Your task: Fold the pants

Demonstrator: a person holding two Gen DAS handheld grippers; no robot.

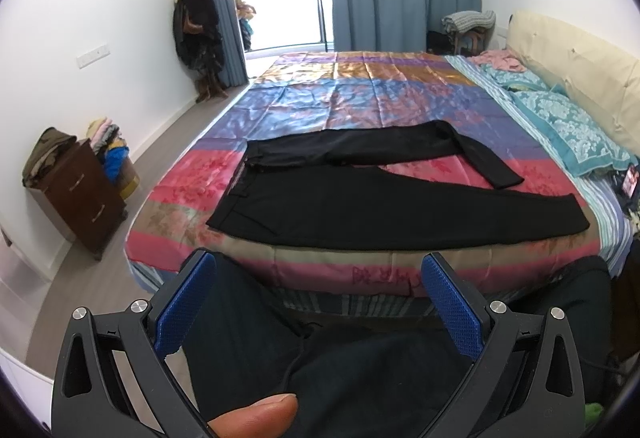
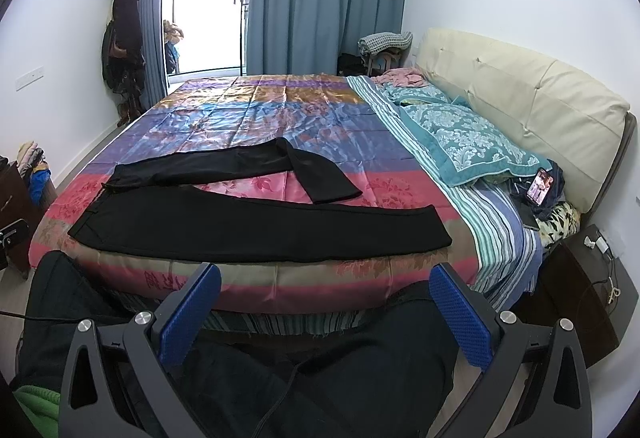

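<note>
Black pants lie spread on the colourful bedspread, waist to the left, legs to the right. The near leg lies straight along the bed's front edge; the far leg bends back near its hem. They also show in the right wrist view. My left gripper is open and empty, held in front of the bed, short of the pants. My right gripper is open and empty, also short of the bed's front edge.
Teal pillows and a cream headboard are at the right. A phone lies by the pillows. A dark nightstand stands at the right, a brown drawer unit with clothes at the left. The person's dark-clad legs are below the grippers.
</note>
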